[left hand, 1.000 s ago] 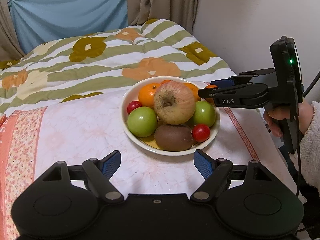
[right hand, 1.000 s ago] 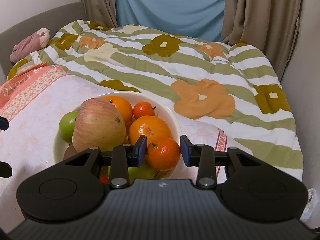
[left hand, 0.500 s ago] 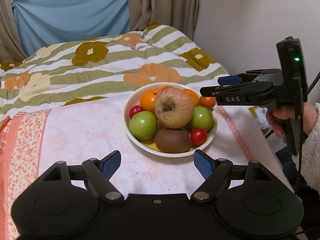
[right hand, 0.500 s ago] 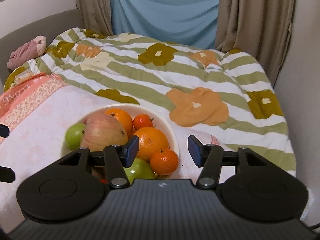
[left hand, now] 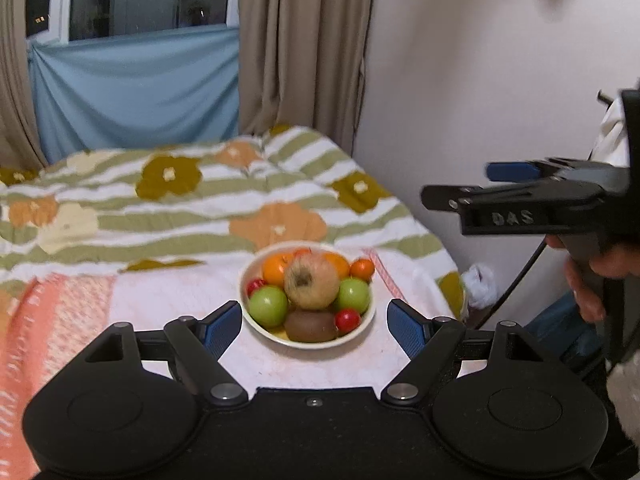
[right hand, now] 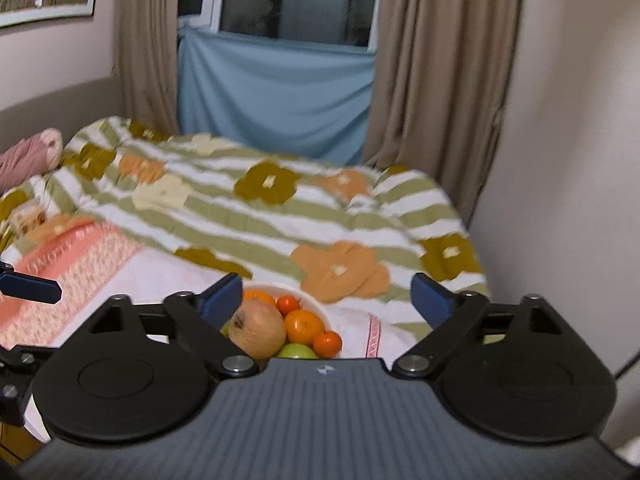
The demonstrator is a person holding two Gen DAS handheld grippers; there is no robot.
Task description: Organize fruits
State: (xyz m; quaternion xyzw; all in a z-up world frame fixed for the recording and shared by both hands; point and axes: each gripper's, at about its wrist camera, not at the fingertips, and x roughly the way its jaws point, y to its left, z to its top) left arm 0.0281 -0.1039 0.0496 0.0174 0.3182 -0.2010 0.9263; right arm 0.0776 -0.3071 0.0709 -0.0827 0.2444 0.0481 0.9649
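A white bowl sits on the pink-white cloth, piled with fruit. A big apple is on top, with two green apples, a kiwi, oranges and cherry tomatoes around it. A small tangerine rests at the bowl's right rim. My left gripper is open and empty, raised in front of the bowl. My right gripper is above and behind the bowl. Its jaws are opening wide with nothing between them. From the left wrist it shows side-on.
A striped flower quilt covers the bed behind the bowl. A wall runs along the right, and curtains and a blue sheet hang at the back. A person's hand holds the right gripper's handle. A pink cushion lies far left.
Both grippers rose and drew back from the bowl. The right jaws went from narrow around the small tangerine to wide open; the tangerine stayed in the bowl.
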